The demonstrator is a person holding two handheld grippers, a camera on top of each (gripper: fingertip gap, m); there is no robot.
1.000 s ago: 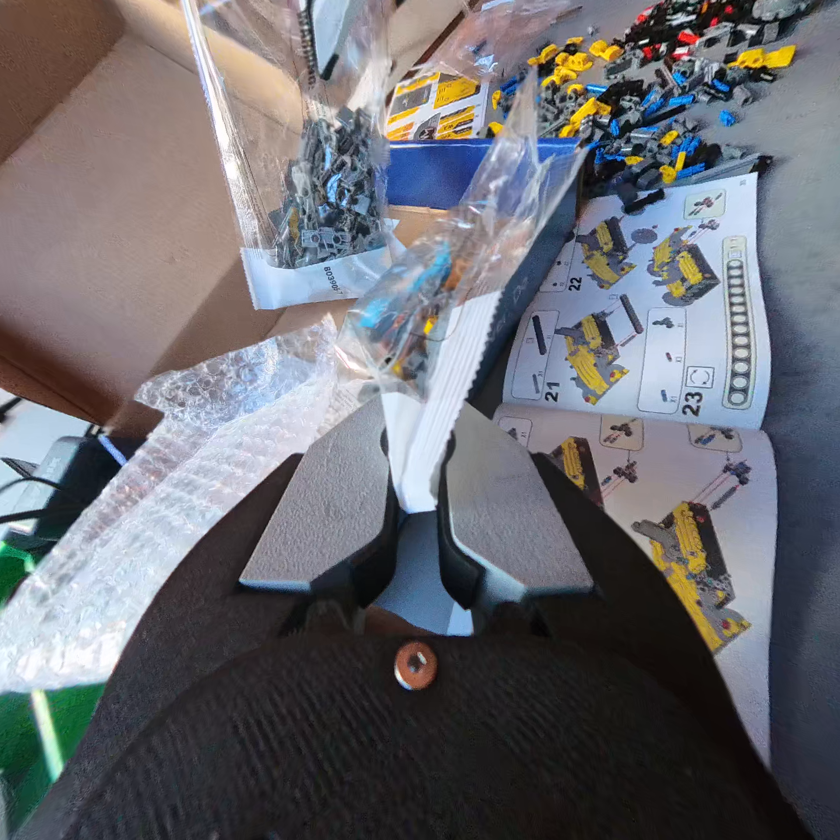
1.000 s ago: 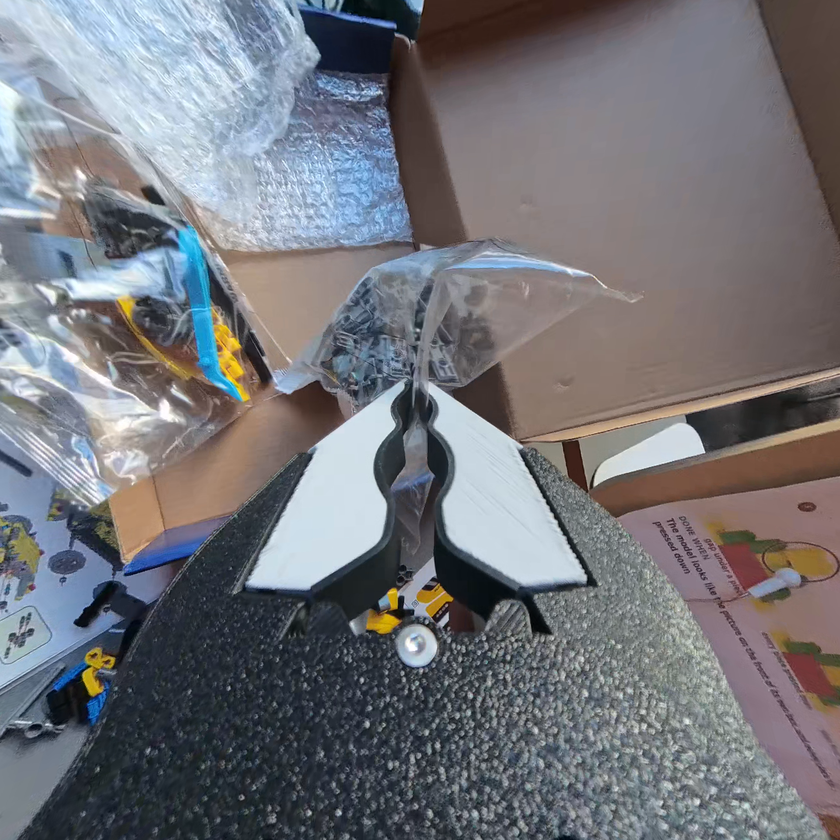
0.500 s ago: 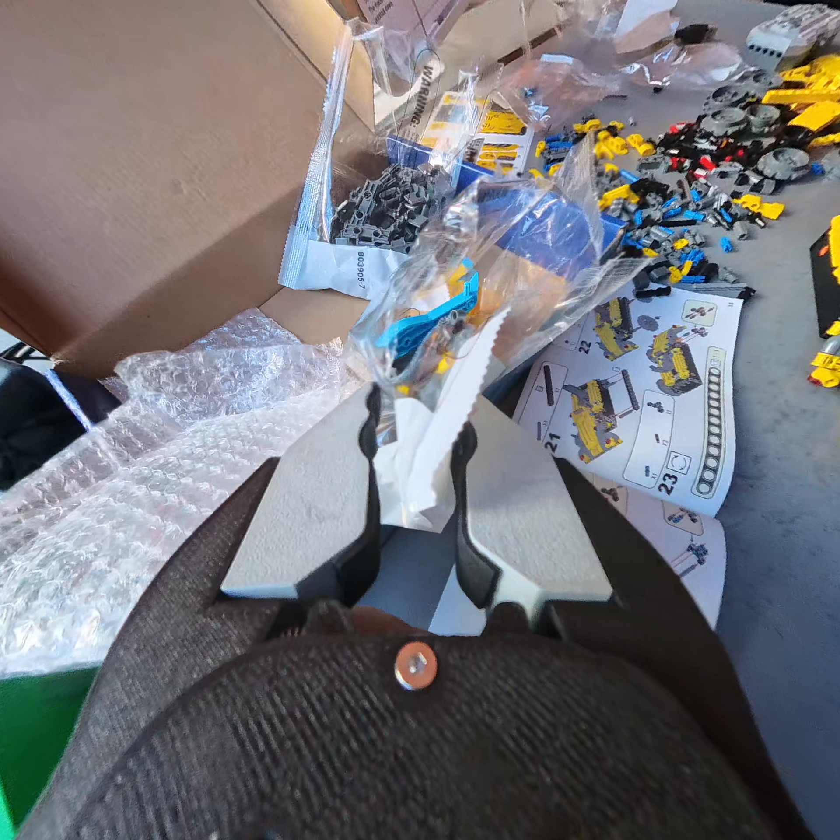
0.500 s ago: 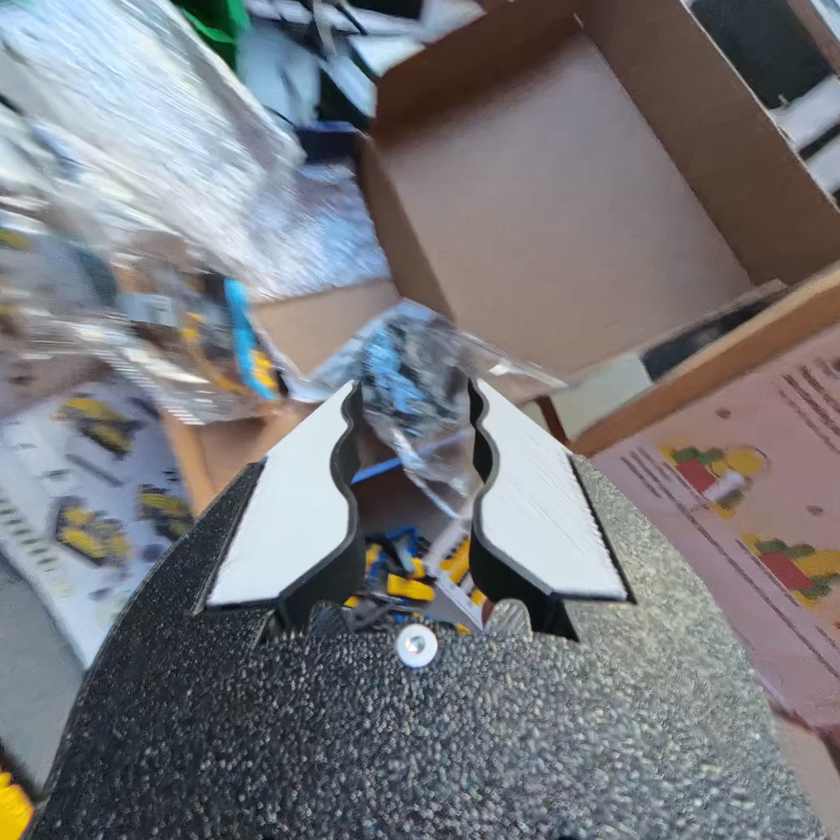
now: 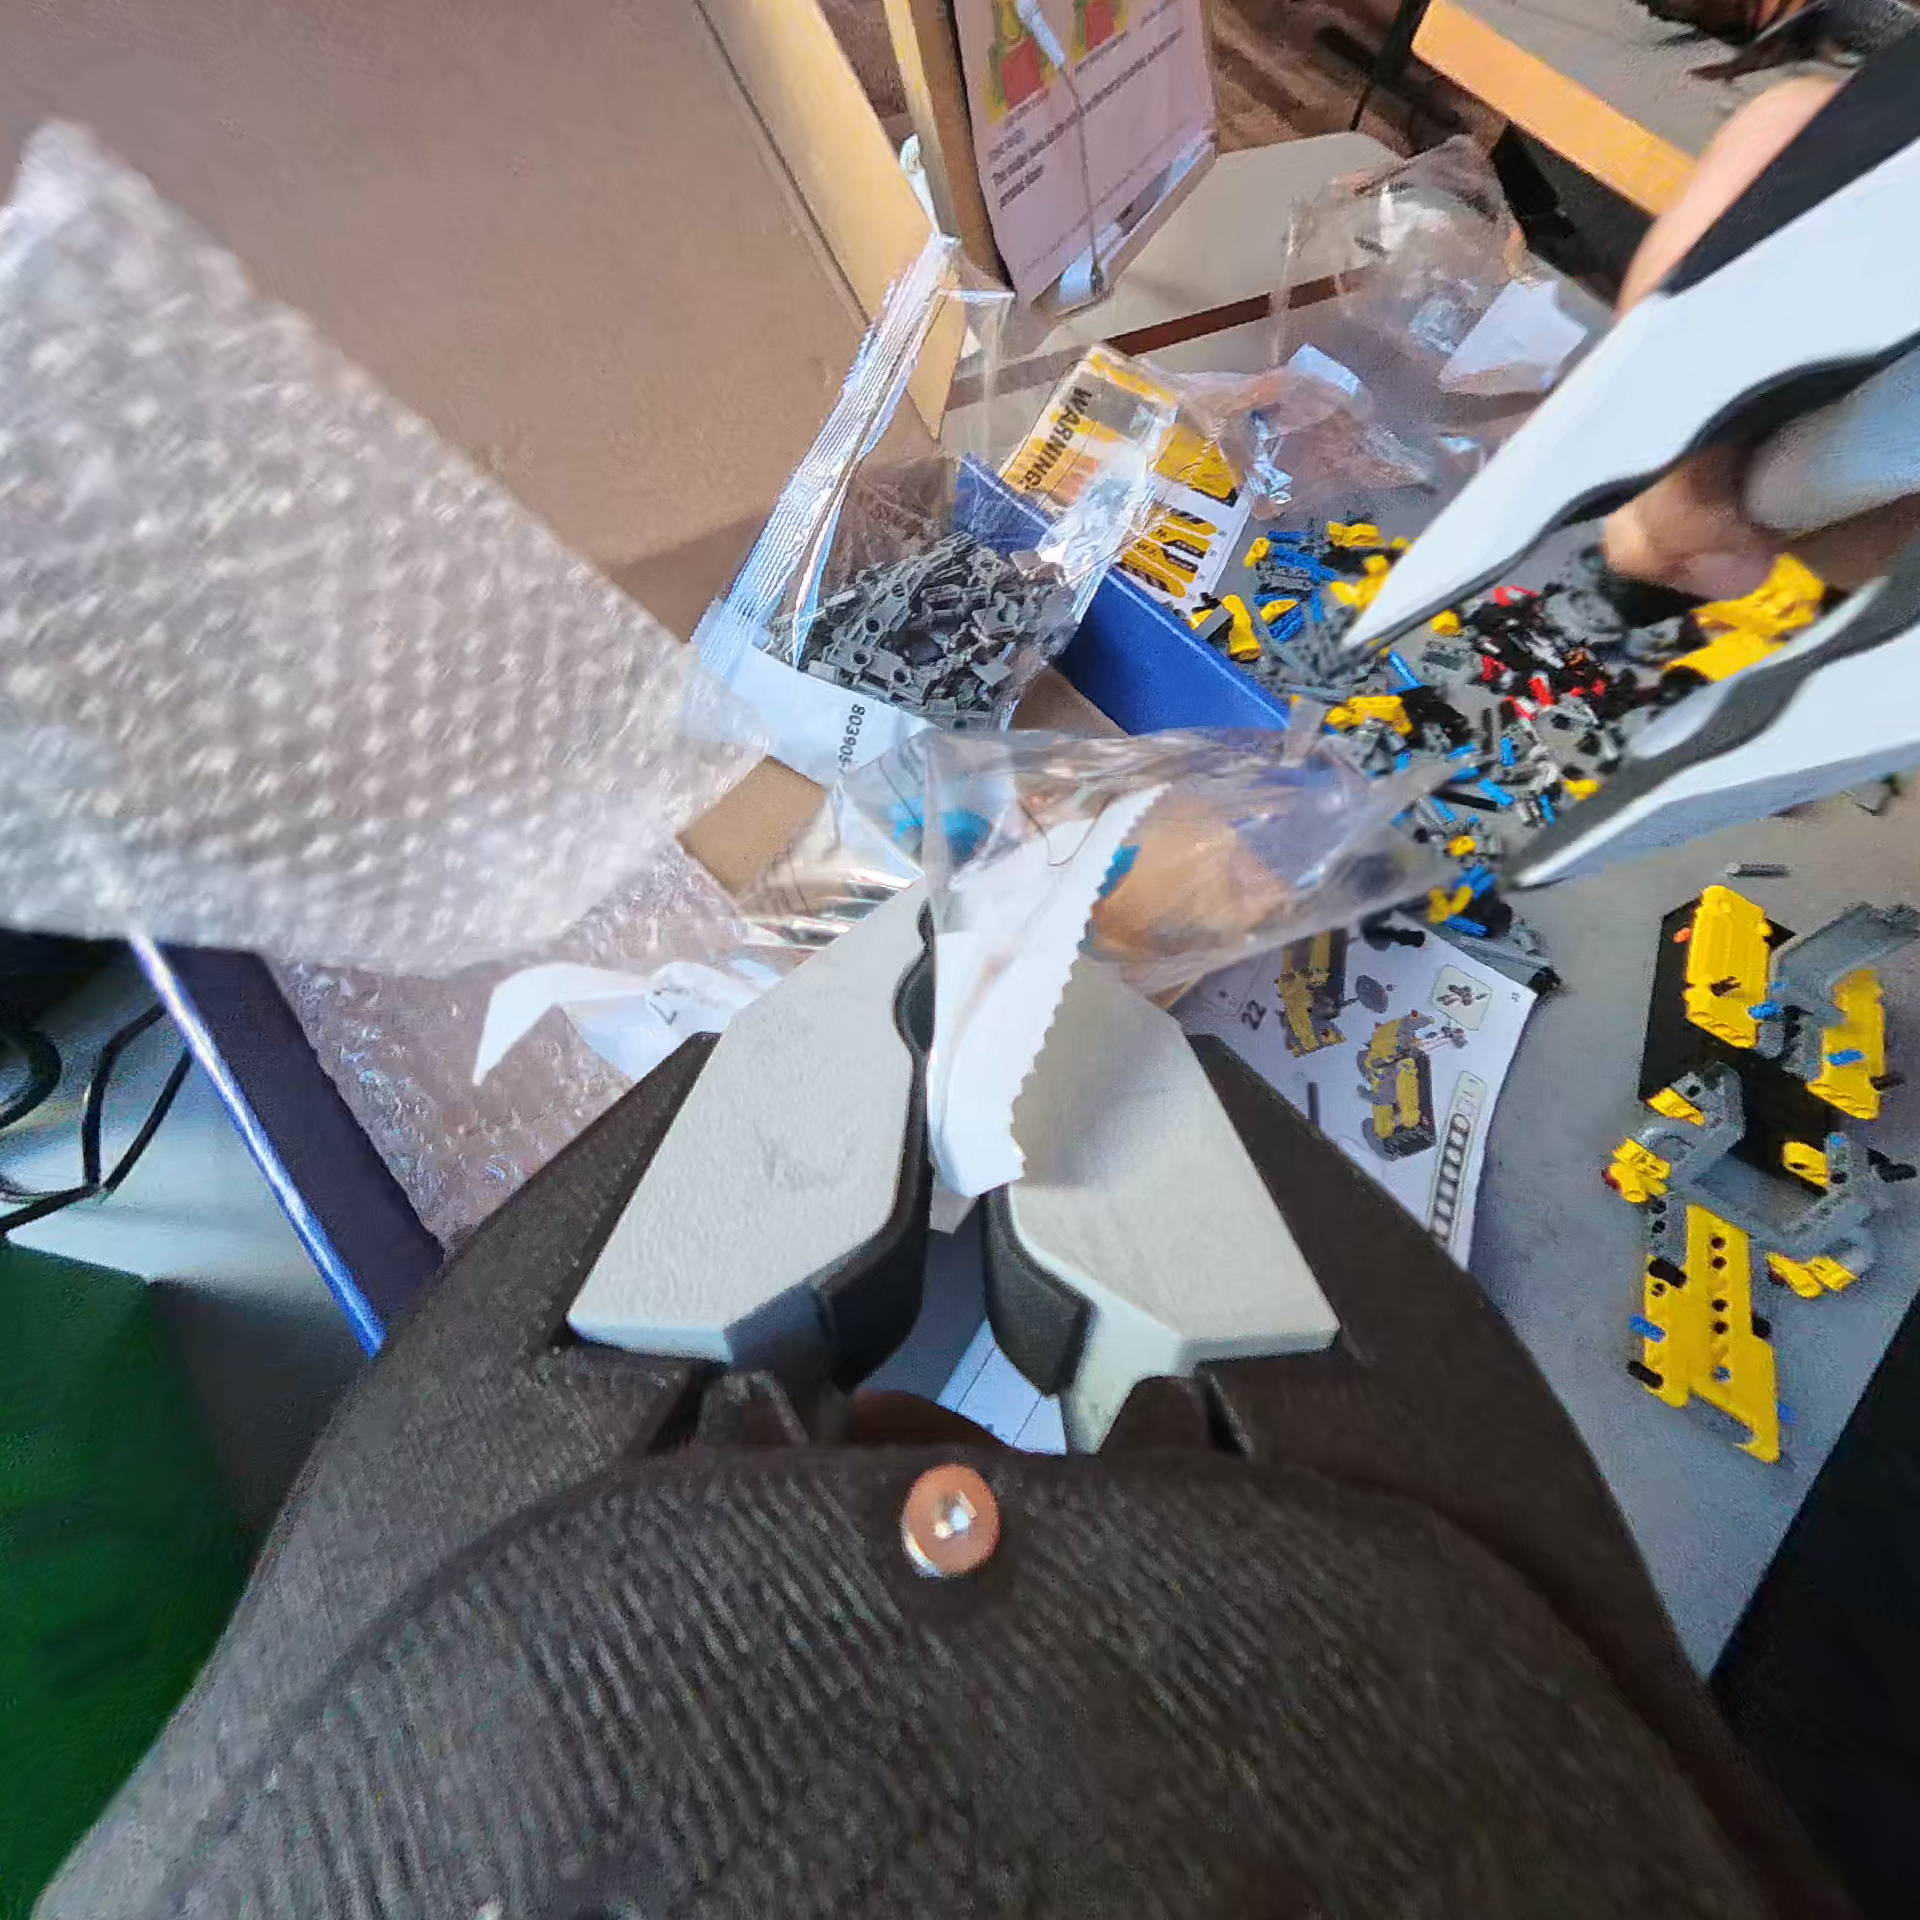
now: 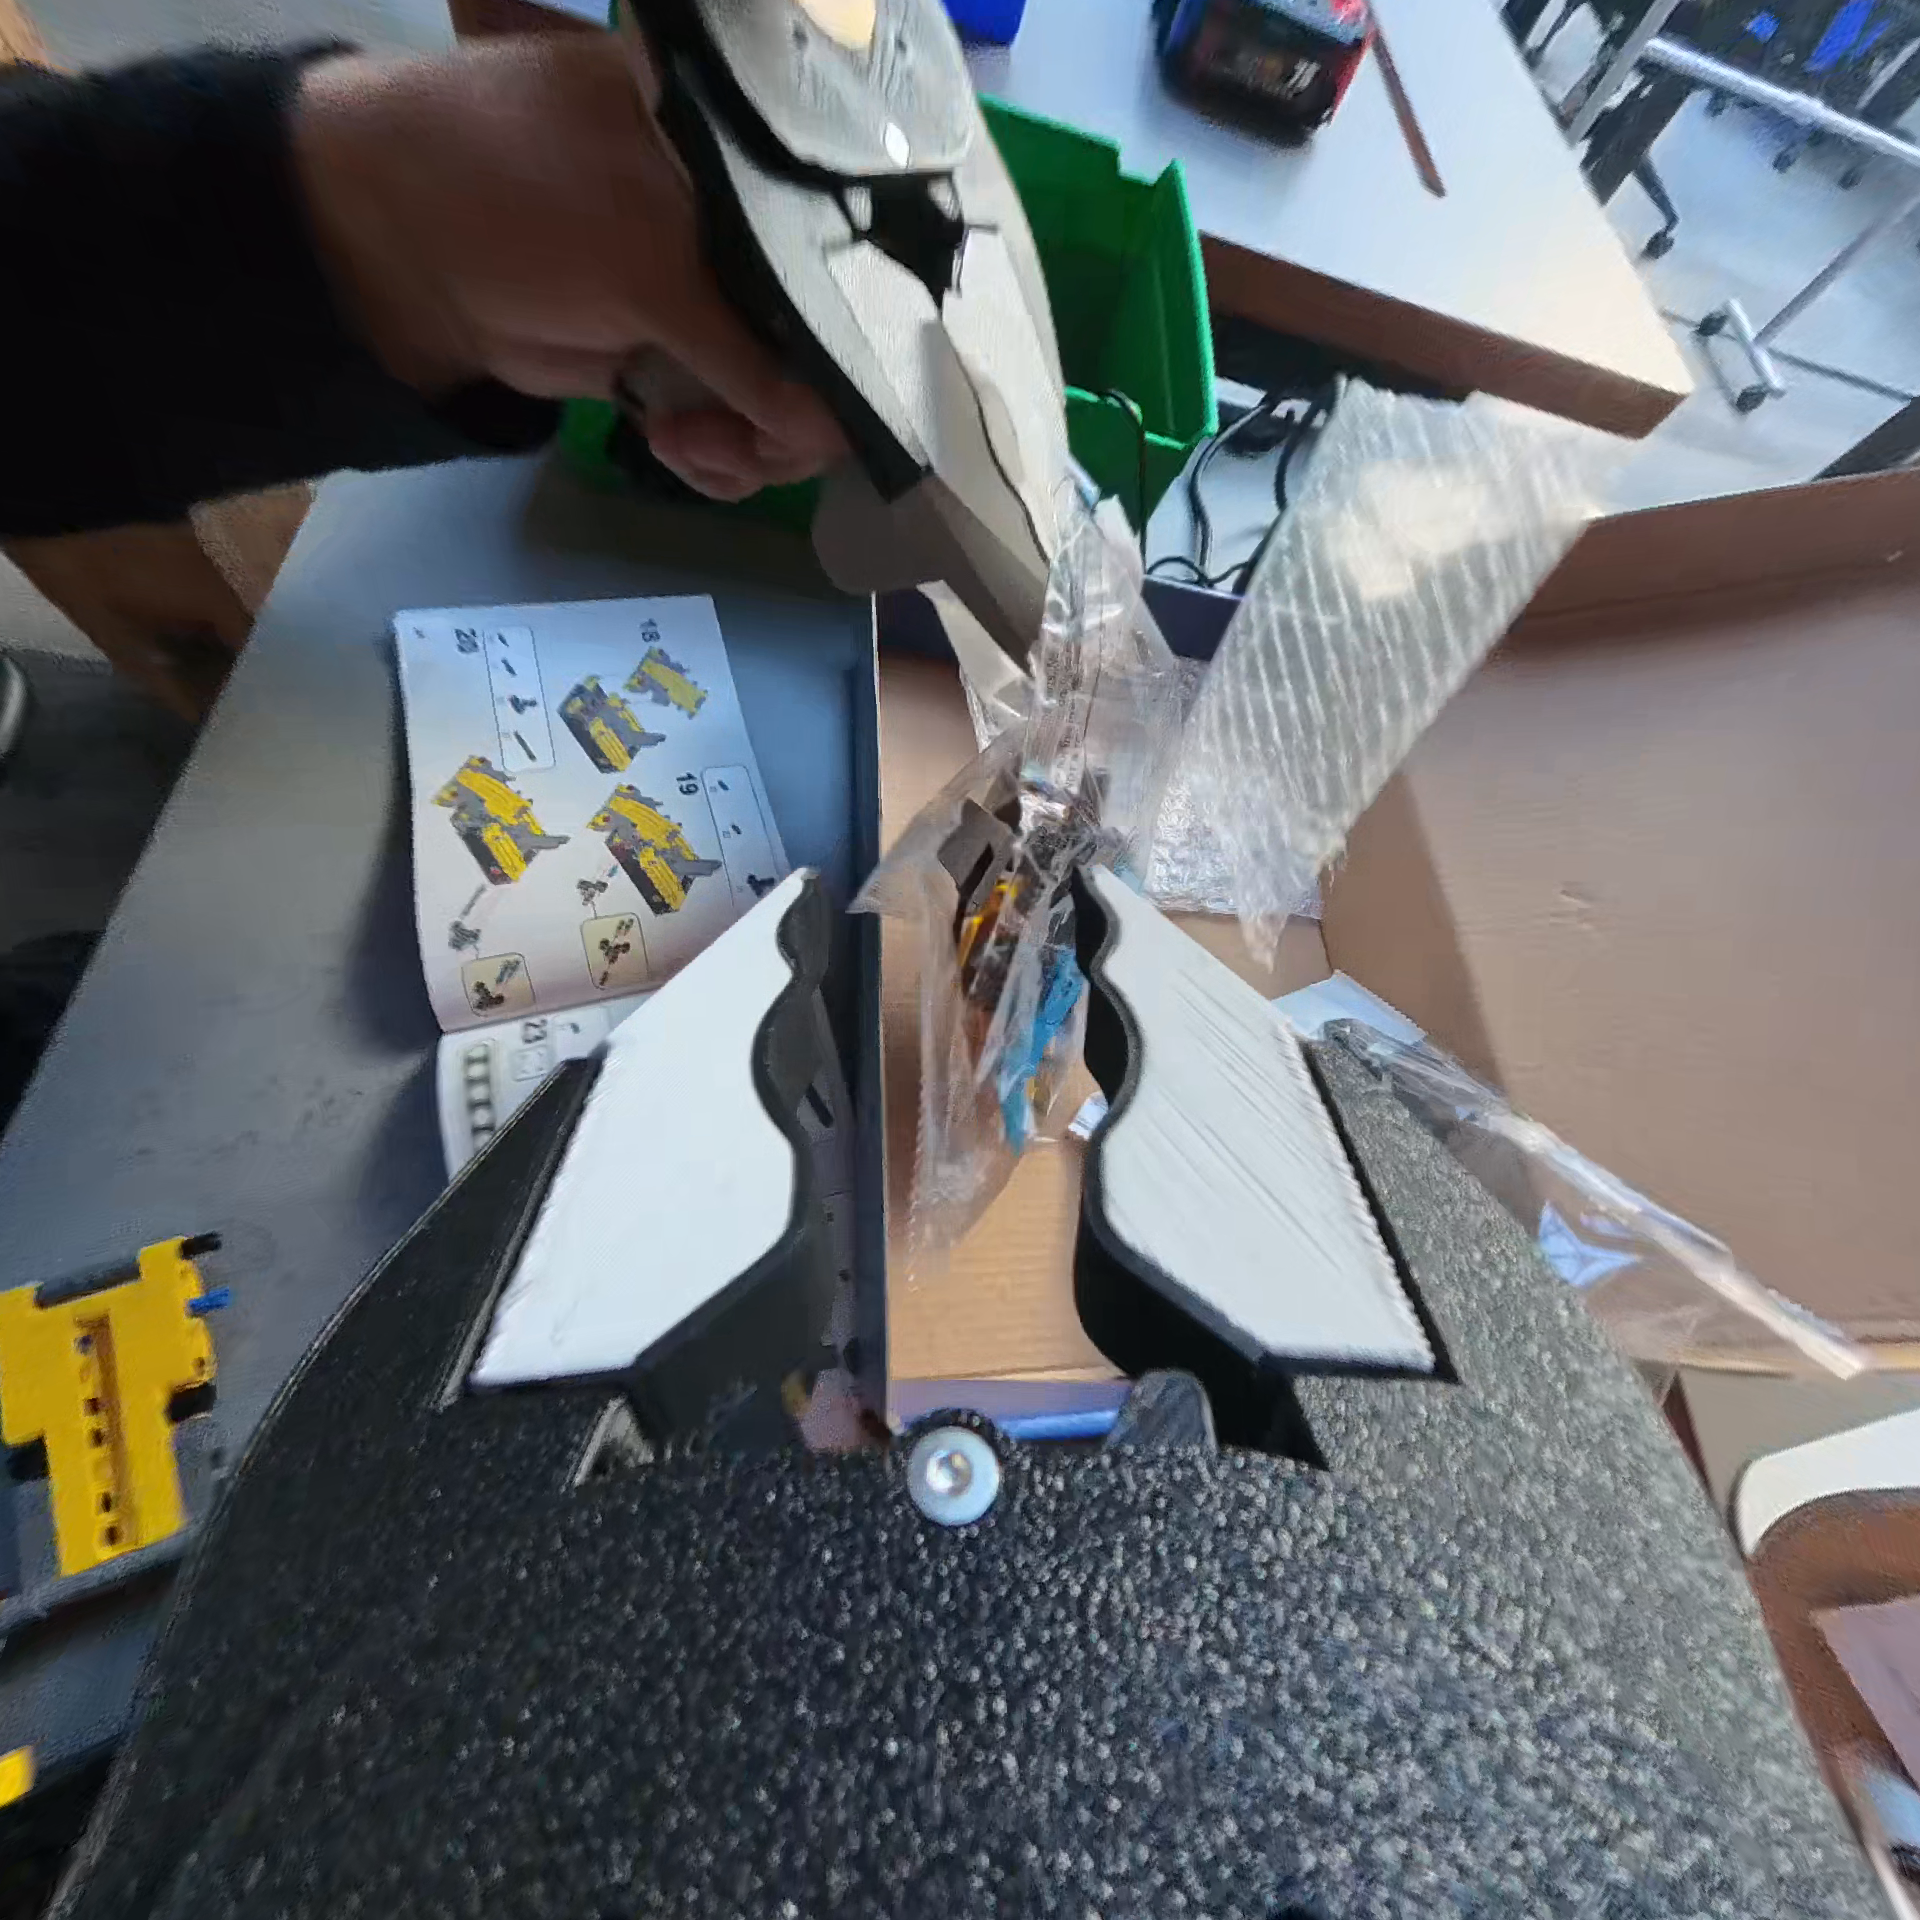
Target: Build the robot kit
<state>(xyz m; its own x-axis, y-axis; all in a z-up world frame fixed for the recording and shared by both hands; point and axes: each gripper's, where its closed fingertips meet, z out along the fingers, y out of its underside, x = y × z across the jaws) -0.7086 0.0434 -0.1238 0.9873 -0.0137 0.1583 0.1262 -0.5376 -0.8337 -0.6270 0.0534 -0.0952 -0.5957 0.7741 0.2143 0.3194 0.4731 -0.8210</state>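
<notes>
My left gripper (image 5: 997,966) is shut on the white serrated end of a clear plastic bag (image 5: 1195,852) with blue and yellow parts inside. It holds the bag in the air over an open cardboard box (image 5: 520,260). My right gripper (image 6: 945,878) is open, and the bag (image 6: 1018,935) hangs between its spread fingers without being pinched. In the right wrist view a hand holds the left gripper (image 6: 997,582) above the bag. In the left wrist view the right gripper (image 5: 1439,758) is open at the bag's far end.
A bag of grey parts (image 5: 925,623) leans in the box. Bubble wrap (image 5: 260,623) hangs over the box edge. An instruction booklet (image 6: 582,800), a pile of loose parts (image 5: 1507,665) and a yellow part-built model (image 5: 1756,1143) lie on the grey table. A green bin (image 6: 1122,291) stands behind. The left gripper's tips are roughly 9 centimetres from the right gripper's.
My right gripper let go of the bag of grey parts, opened, and swung over to the bag held by my left gripper. The left gripper lifted its bag higher.
</notes>
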